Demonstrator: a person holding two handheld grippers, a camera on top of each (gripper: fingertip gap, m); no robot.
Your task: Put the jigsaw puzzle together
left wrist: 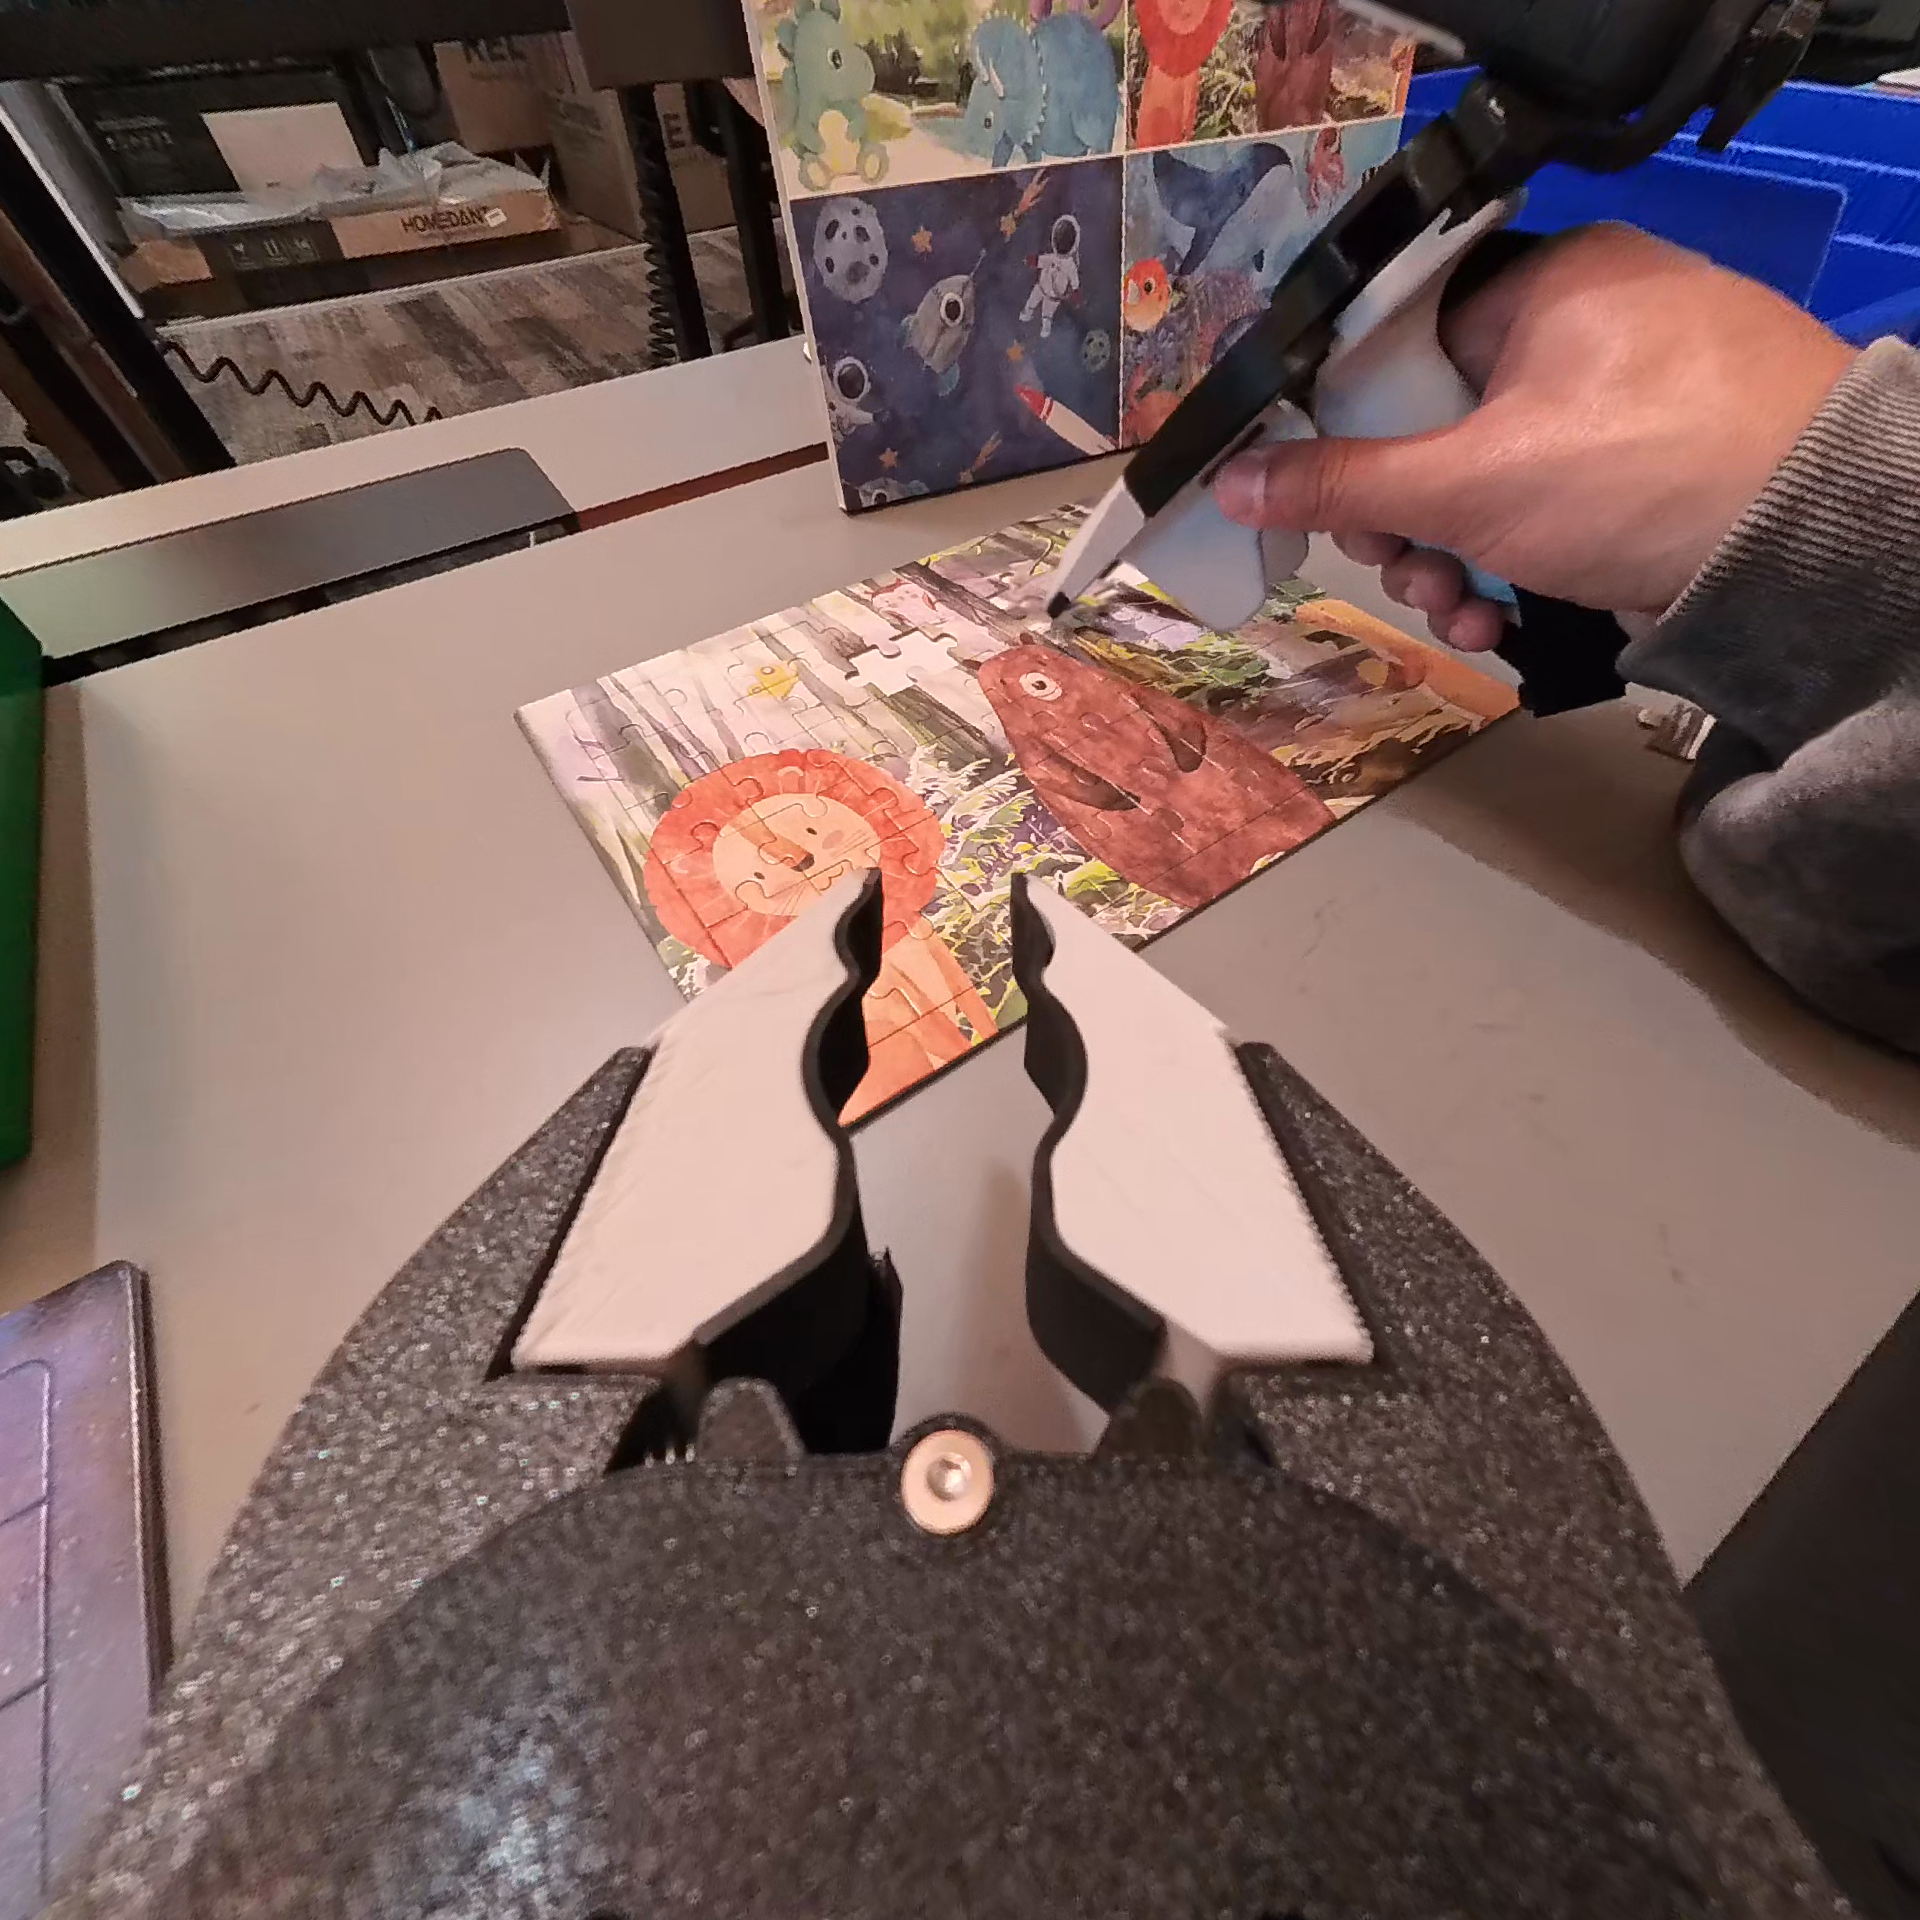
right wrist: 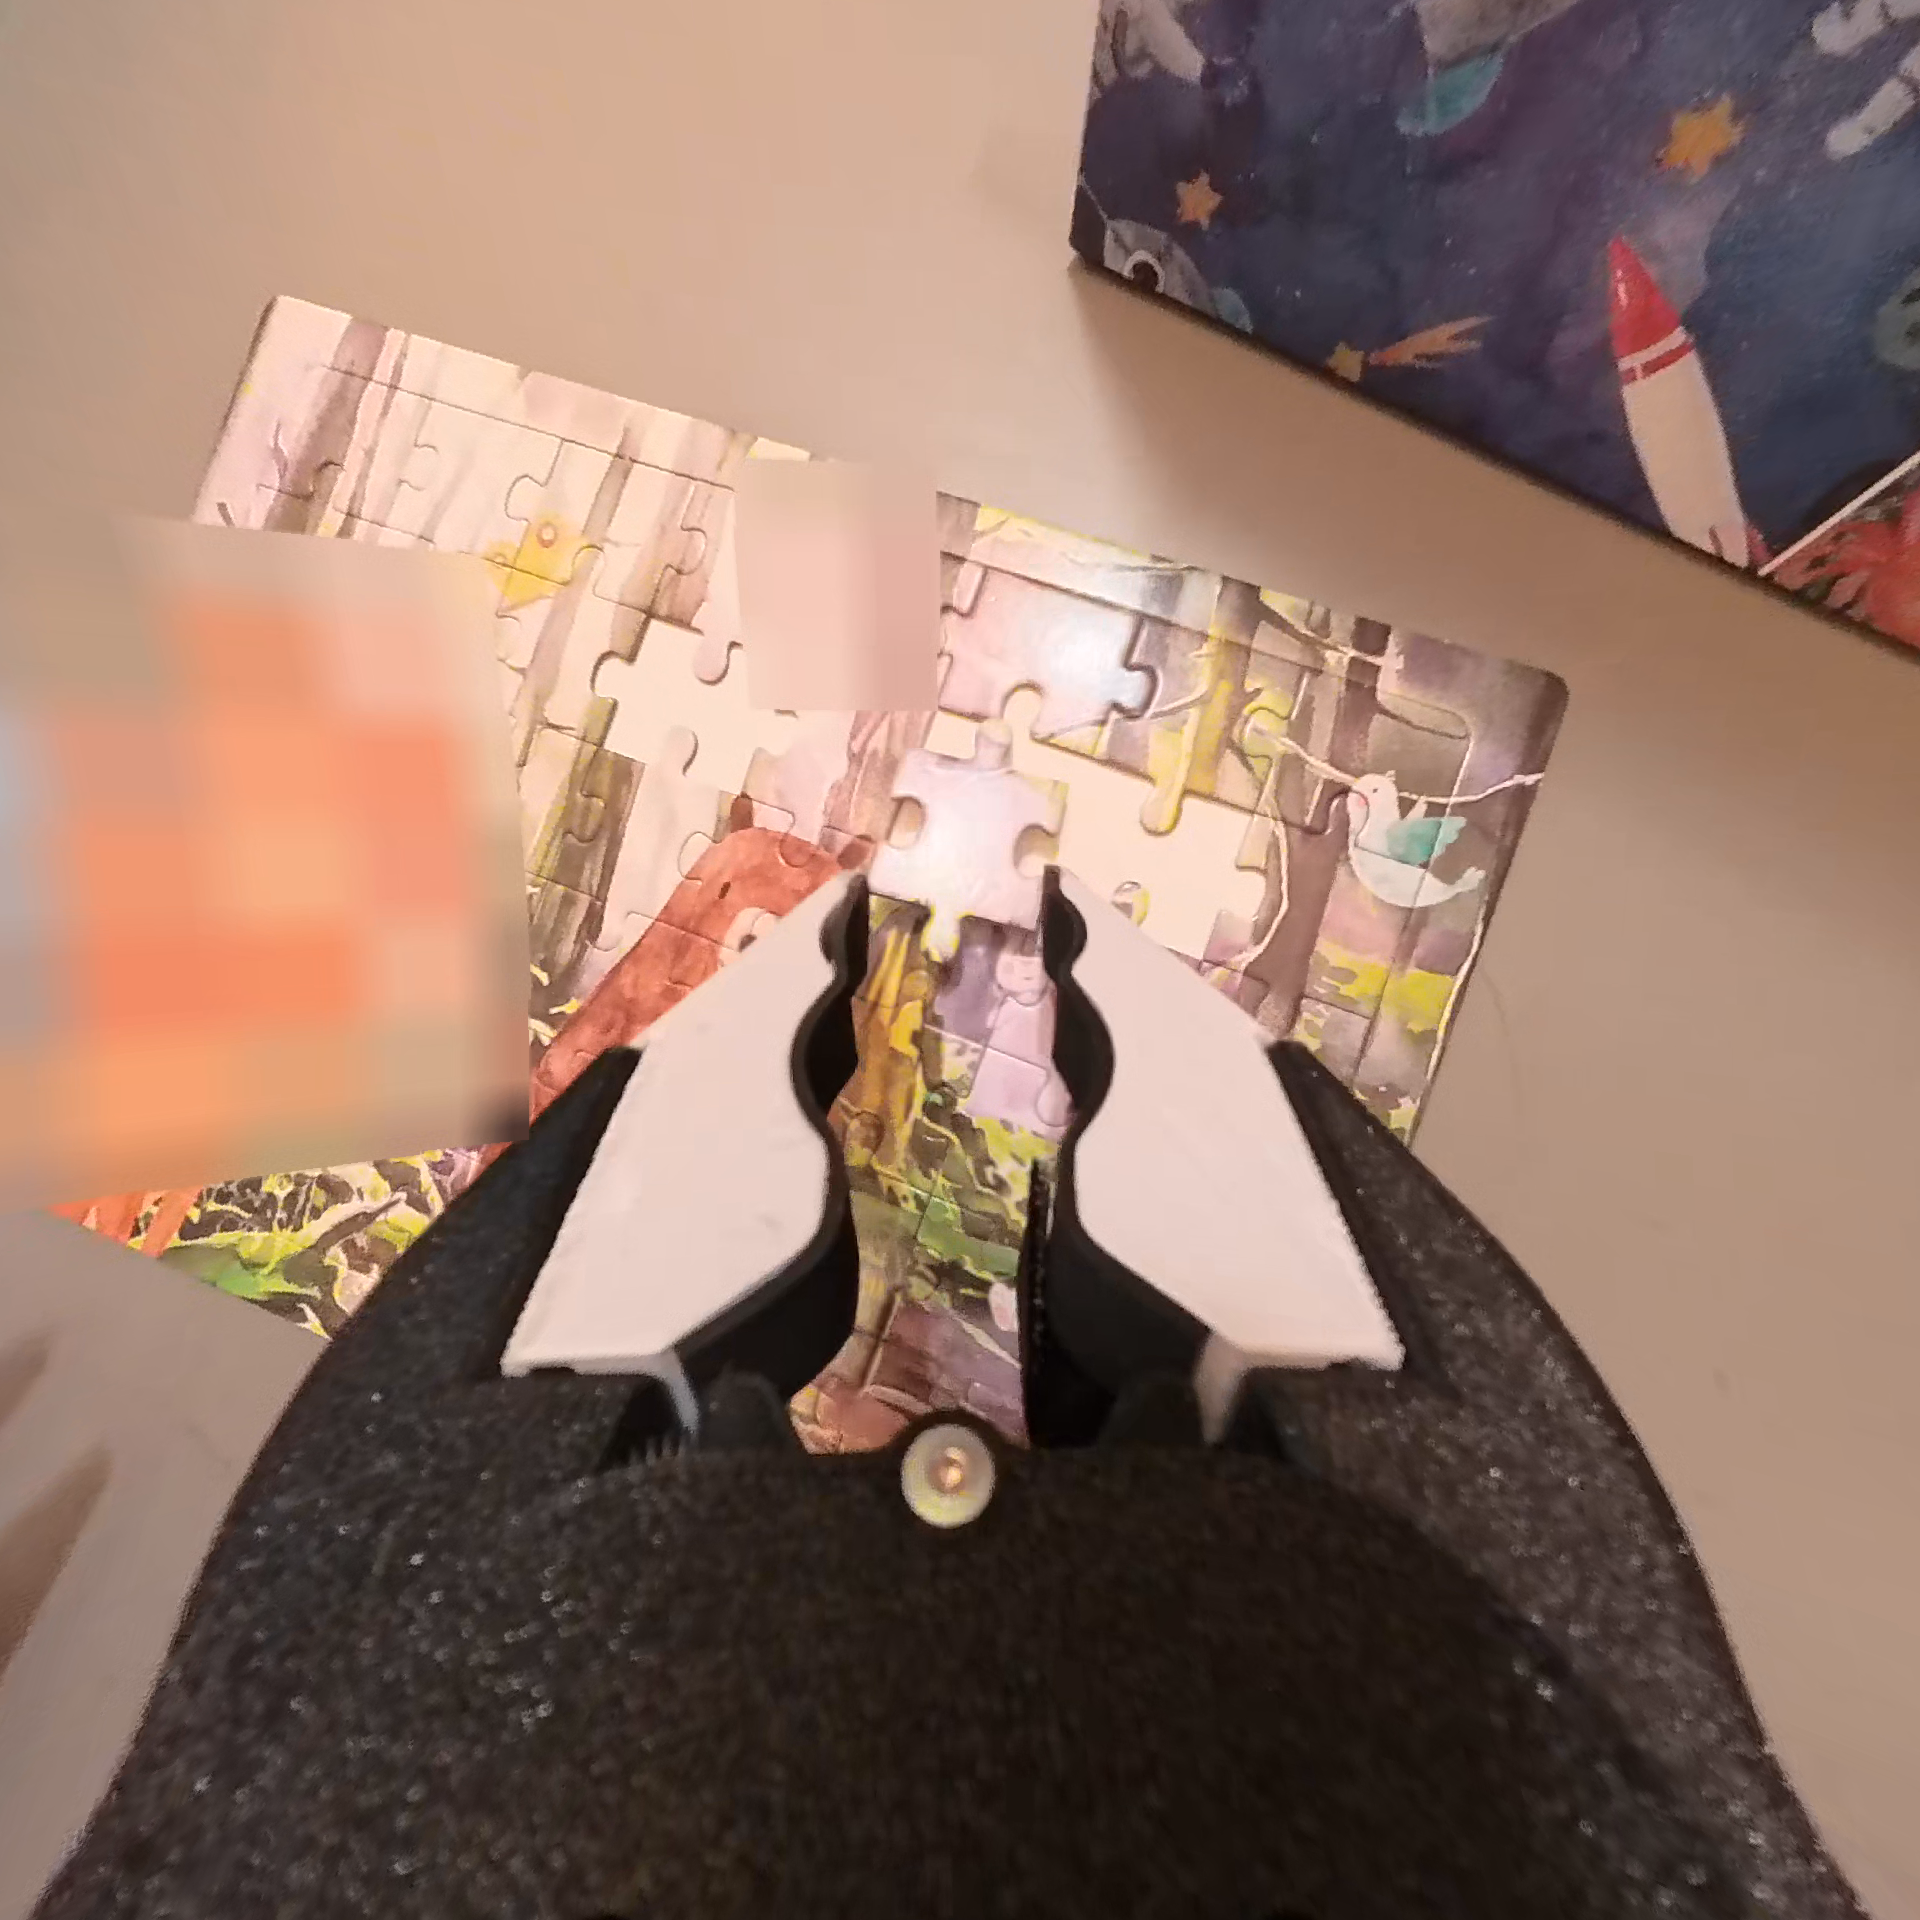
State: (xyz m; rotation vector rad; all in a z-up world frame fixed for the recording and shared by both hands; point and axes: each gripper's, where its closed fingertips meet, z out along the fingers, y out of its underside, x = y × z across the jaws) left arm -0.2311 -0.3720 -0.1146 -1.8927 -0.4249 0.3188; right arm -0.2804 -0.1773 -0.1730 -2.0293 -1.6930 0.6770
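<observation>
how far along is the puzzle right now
Mostly done: the lion and brown animal areas of the jigsaw puzzle are assembled. In hand: the right gripper holds a pale piece over the board. Left: white gaps near the top. The left gripper is open and empty.

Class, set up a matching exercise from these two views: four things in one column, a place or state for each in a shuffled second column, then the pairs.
Column 1
1. left tool
2. loose puzzle piece
3. picture box
4. jigsaw puzzle

Column 2
A. stands upright behind the puzzle
B. held at the right tool's tips
C. lies flat on the table, with gaps
D. open, holding nothing

Pairs: 1-D, 2-B, 3-A, 4-C
</observation>
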